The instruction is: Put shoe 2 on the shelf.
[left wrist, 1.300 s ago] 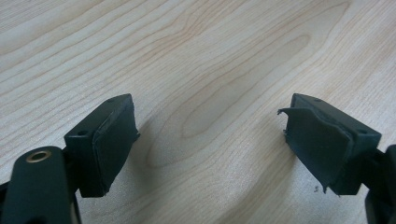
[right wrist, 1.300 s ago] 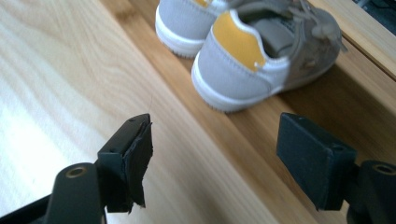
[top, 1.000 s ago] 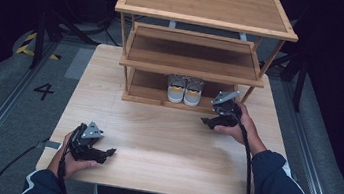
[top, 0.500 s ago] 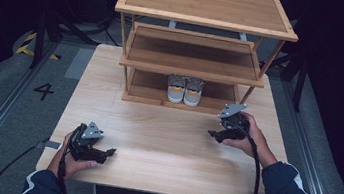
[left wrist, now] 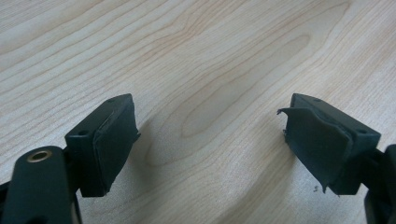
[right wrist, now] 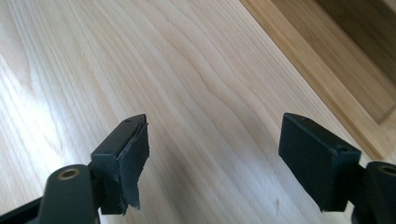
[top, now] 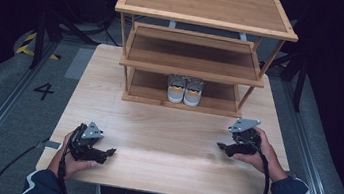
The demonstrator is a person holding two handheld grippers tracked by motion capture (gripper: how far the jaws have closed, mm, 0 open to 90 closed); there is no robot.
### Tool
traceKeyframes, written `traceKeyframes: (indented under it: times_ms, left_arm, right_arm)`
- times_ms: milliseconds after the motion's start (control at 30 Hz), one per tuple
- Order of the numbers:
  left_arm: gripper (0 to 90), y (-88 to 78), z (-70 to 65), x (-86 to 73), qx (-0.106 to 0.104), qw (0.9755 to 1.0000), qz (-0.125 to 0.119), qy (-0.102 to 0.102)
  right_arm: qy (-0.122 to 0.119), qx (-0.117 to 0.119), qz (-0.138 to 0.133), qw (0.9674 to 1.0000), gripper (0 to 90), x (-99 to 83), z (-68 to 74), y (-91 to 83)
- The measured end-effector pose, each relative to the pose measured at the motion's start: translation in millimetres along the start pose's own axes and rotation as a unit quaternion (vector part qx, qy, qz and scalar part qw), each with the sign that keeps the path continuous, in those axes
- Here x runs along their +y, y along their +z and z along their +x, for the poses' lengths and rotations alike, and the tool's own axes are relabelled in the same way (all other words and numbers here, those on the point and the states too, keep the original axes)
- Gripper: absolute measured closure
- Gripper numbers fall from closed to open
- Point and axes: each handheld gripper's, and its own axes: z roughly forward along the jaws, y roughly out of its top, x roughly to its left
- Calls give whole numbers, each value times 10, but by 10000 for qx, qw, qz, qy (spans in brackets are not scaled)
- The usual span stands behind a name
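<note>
Two shoes sit side by side on the bottom tier of the three-tier rack. Two grippers over the table: left gripper spread wide and empty, right gripper near the rack, likewise parted with nothing between.

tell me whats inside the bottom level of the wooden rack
A pair of grey sneakers stands side by side, heels toward the camera, on the bottom shelf of the rack. Their toes and the shelf's rear part are hidden under the middle shelf.
</note>
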Motion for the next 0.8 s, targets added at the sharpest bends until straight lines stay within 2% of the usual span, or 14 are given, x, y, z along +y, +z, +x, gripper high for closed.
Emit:
traceKeyframes:
  times_ms: [333,533,700,800]
  left_arm:
    - [172,0,0,0,-2,10000,-3,-3]
    - [172,1,-1,0,-8,10000,-4,-8]
    - [171,1,-1,0,-9,10000,-4,-10]
    - [171,1,-2,0,-7,10000,-3,-8]
  right_arm:
    - [189,-74,-113,9997,236,-316,-19,-155]
    - [284,-112,-278,9991,219,-524,-32,-247]
    - [498,-106,-448,9977,211,-734,-59,-332]
    - [732,-133,-543,9957,206,-890,-77,-381]
